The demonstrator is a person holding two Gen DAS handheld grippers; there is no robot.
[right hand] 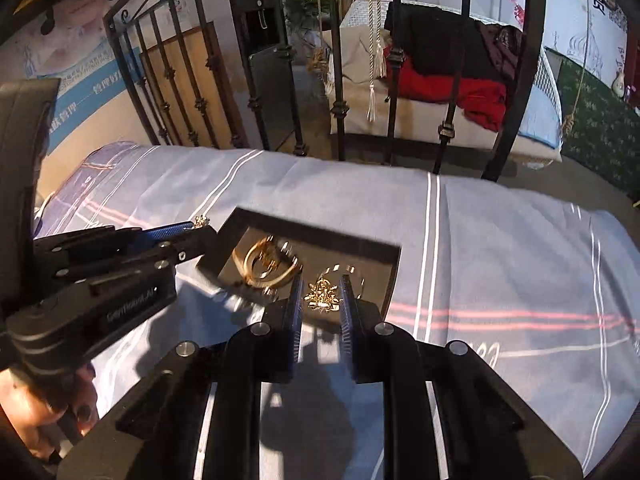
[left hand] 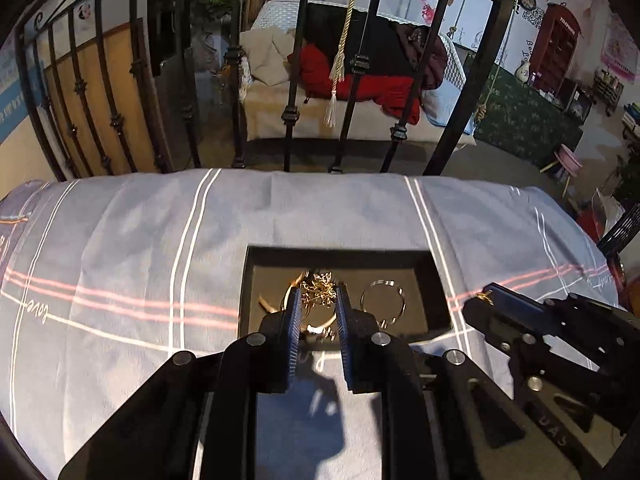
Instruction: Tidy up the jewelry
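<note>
A shallow black jewelry tray point(left hand: 434, 280) lies on a grey-blue striped bedsheet; it also shows in the right wrist view point(right hand: 234, 218). Inside it are gold bangles point(right hand: 260, 266), a silver ring-shaped piece point(left hand: 383, 300) and other gold pieces. My left gripper point(left hand: 318, 300) holds a gold filigree ornament point(left hand: 318, 290) between its fingers above the tray's left part; the ornament point(right hand: 201, 221) shows at its tips in the right wrist view. My right gripper point(right hand: 322, 288) holds another gold filigree ornament point(right hand: 322, 296) over the tray's near right corner; it also shows at the tips point(left hand: 486, 295) in the left wrist view.
A black iron bed rail point(left hand: 292, 116) stands just beyond the far edge of the bed. Behind it are a daybed with red and beige cloth point(left hand: 352, 88), a wooden panel point(left hand: 116, 92) and a hanging tassel cord point(left hand: 340, 64). The bedsheet point(left hand: 140, 240) spreads wide around the tray.
</note>
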